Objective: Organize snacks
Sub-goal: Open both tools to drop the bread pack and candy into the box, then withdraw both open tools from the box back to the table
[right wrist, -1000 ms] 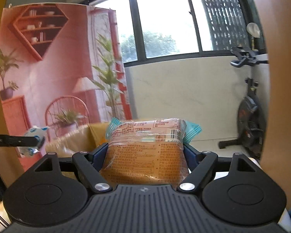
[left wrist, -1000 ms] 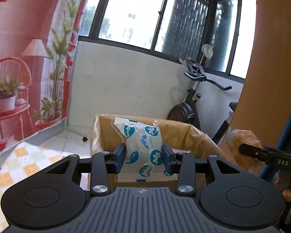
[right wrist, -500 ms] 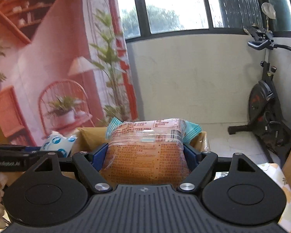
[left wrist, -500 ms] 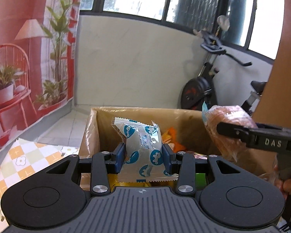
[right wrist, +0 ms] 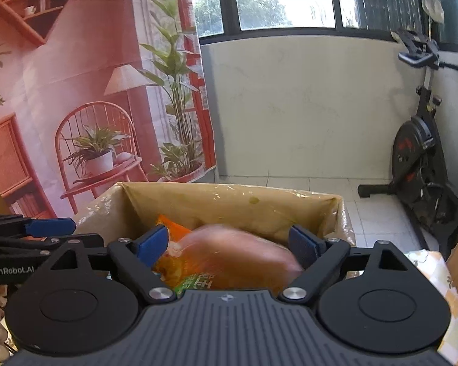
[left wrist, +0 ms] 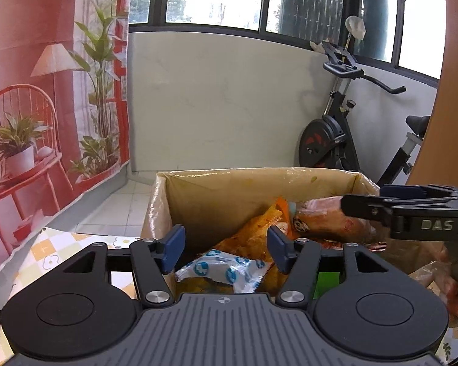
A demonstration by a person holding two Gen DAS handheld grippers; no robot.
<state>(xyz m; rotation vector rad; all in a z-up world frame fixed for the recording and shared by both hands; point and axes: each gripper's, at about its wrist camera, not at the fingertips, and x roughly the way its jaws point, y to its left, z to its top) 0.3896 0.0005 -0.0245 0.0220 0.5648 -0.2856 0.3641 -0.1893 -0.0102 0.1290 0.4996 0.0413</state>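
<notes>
A cardboard box [left wrist: 229, 189] lined with clear film holds several snack packets. My left gripper [left wrist: 226, 241] hovers over its near edge with its jaws opening. The white packet with blue dots [left wrist: 226, 270] lies loose below the left gripper, on the other snacks, and touches neither pad. My right gripper [right wrist: 229, 242] is over the same box [right wrist: 229, 196], its jaws also opening. The orange bread packet [right wrist: 235, 253] is blurred between the right gripper's pads and slipping down, free of them. In the left wrist view the right gripper [left wrist: 363, 198] reaches in from the right beside that orange packet [left wrist: 329, 216].
An exercise bike [left wrist: 332, 134] stands behind the box against the pale wall. A checkered cloth [left wrist: 55, 253] covers the table left of the box. A printed red backdrop [right wrist: 76, 106] hangs at the left. A wooden panel [left wrist: 442, 106] rises at the right.
Both grippers moved over the box and tipped down. Each let go of its packet: the dotted one now lies in the box, the orange one is dropping.
</notes>
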